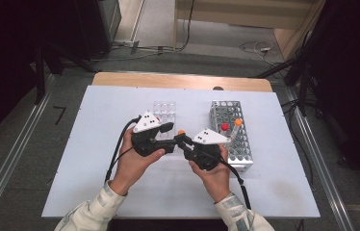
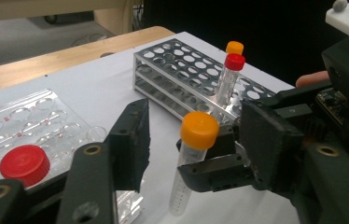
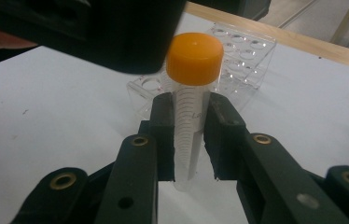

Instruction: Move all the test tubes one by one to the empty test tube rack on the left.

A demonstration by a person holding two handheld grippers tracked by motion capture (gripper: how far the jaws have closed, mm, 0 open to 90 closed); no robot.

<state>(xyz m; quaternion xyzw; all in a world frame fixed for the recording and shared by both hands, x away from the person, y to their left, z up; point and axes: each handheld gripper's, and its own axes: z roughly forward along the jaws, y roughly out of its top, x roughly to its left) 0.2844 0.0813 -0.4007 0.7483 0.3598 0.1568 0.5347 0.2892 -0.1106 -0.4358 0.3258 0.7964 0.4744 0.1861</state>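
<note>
A clear tube with an orange cap (image 2: pixel 199 129) stands upright above the white table, my right gripper (image 3: pixel 191 135) shut on its body just below the cap (image 3: pixel 194 51). My left gripper (image 2: pixel 196 140) faces it from the other side. Its jaws flank the cap with a gap on each side, so it is open. In the high view the two grippers meet tip to tip at mid-table, left gripper (image 1: pixel 168 138) and right gripper (image 1: pixel 182 142), with the orange cap (image 1: pixel 181 132) between them.
A metal tube rack (image 1: pixel 231 139) stands to the right, holding a red-capped tube (image 2: pixel 228 74) and an orange-capped tube (image 2: pixel 234 47). A clear plastic rack (image 1: pixel 164 111) lies behind the left gripper; a red cap (image 2: pixel 25 163) shows at its near end.
</note>
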